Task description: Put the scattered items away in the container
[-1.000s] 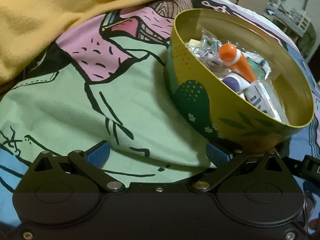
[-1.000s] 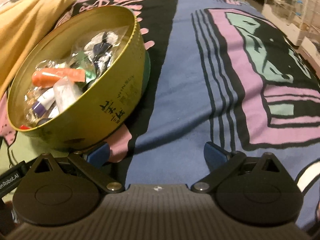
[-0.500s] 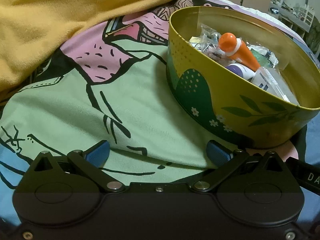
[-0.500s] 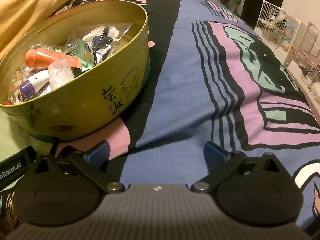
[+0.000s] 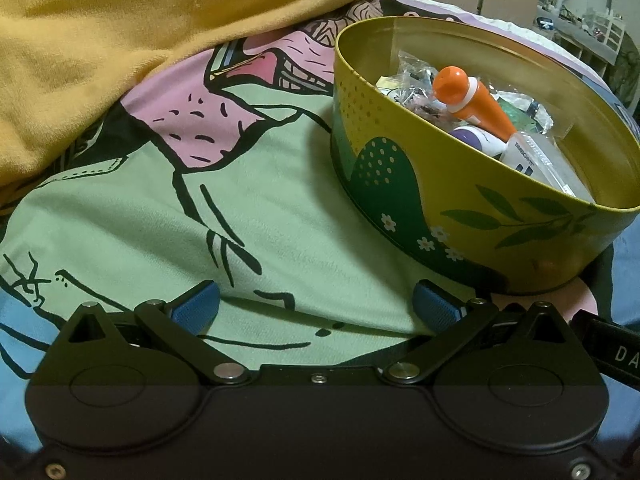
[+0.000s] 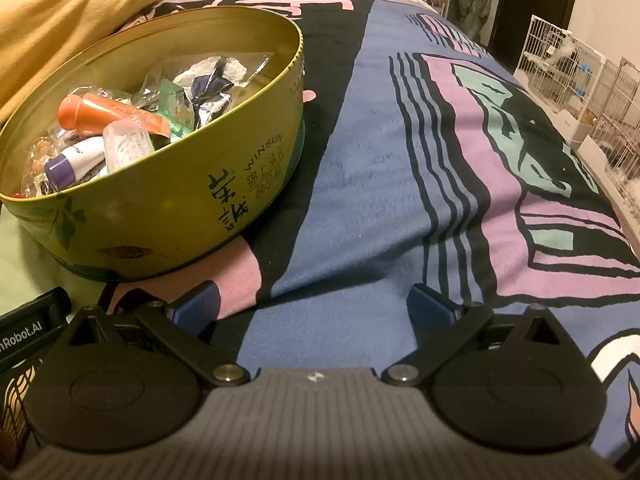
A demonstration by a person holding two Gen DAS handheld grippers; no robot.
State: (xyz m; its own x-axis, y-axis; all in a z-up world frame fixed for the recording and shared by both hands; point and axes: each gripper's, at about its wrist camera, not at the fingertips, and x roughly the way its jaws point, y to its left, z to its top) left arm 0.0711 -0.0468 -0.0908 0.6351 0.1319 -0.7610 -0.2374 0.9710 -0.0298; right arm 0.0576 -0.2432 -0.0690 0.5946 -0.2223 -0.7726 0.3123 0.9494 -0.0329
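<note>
Round yellow tin, lidless, sits on the printed bedspread; it contains an orange tube, a purple-capped tube and clear wrappers. Left of the tin lies open green cloth up to the yellow blanket; right of the tin a broad bare blue stretch runs to the bed edge. Left hand-held gripper and right hand-held gripper: both spread wide, empty, low over the bedspread just in front of the tin, not touching it.
</note>
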